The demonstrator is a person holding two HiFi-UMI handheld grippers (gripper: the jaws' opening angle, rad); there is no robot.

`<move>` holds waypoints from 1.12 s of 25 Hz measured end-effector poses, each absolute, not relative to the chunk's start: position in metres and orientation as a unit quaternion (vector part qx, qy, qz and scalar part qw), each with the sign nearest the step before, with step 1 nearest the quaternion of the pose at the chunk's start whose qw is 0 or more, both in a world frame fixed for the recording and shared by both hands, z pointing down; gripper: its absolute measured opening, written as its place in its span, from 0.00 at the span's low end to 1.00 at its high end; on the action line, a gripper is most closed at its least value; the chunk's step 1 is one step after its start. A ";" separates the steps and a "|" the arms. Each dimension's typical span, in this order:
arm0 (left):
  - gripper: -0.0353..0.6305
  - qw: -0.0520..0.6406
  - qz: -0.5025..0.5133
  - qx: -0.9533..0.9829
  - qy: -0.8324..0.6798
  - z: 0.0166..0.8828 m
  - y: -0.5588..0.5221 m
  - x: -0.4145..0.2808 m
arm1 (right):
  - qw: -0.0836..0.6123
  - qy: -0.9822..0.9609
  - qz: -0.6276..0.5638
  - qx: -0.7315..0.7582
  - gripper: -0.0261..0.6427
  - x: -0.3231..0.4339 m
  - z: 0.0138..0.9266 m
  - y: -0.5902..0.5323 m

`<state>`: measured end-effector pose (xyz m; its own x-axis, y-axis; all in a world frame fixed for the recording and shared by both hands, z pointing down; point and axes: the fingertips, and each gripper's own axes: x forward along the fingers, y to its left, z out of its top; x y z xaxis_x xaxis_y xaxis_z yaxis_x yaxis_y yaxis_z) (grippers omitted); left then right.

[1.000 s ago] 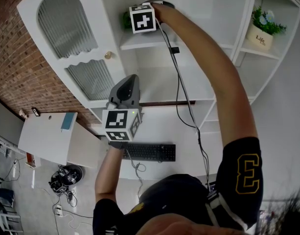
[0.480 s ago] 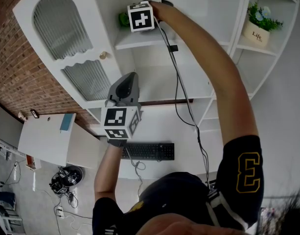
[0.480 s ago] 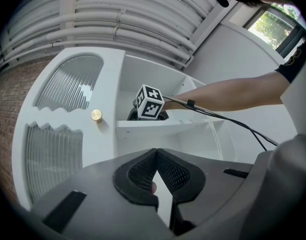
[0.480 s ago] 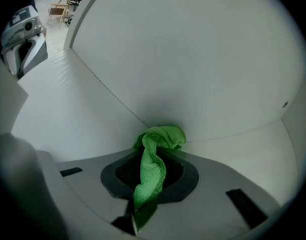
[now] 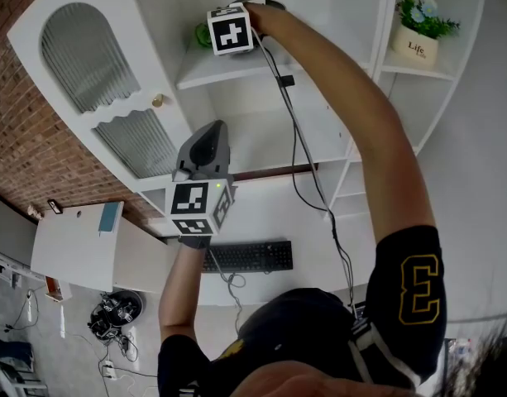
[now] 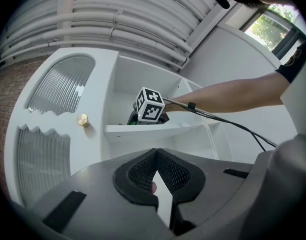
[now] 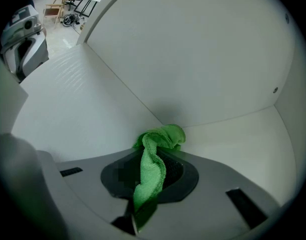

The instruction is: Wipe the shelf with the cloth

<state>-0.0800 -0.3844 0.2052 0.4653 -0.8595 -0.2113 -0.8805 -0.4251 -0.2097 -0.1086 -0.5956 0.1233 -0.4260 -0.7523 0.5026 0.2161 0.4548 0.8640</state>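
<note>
A green cloth [image 7: 153, 156] is pinched in my right gripper [image 7: 157, 143], which is shut on it. Its bunched end touches the inner corner of the white upper shelf [image 7: 232, 134]. In the head view the right arm reaches up to that shelf [image 5: 228, 66]. The marker cube [image 5: 230, 30] hides the jaws, and a bit of the cloth [image 5: 203, 34] shows to its left. My left gripper [image 6: 155, 153] is shut on nothing. It hangs in the air below the shelf [image 6: 143, 129], pointing up at it, and shows in the head view as the left gripper [image 5: 212, 131].
An arched cabinet door [image 5: 96, 81] with ribbed glass and a brass knob [image 5: 158, 101] stands left of the shelf. A potted plant [image 5: 417, 31] sits in the right bay. A black cable [image 5: 298, 164] hangs from the right gripper. A keyboard [image 5: 249, 256] lies on the desk below.
The head view has drifted, so the cabinet sits further left in the picture. The right gripper stays on the upper shelf with the cloth. The left gripper has barely moved.
</note>
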 end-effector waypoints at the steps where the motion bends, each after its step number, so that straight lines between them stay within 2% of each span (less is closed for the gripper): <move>1: 0.08 0.147 0.039 -0.845 0.513 0.204 -0.384 -0.078 | 0.500 -0.691 -0.483 0.197 0.11 -0.105 0.123 -0.596; 28: 0.08 0.131 0.043 -0.855 0.500 0.224 -0.395 -0.073 | 0.514 -0.692 -0.446 0.239 0.11 -0.048 0.120 -0.612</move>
<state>-0.0734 -0.3948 0.2235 0.4967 -0.8433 -0.2053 -0.8660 -0.4661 -0.1809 -0.0477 -0.6118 0.1203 -0.3563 -0.7906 0.4980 0.1278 0.4868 0.8641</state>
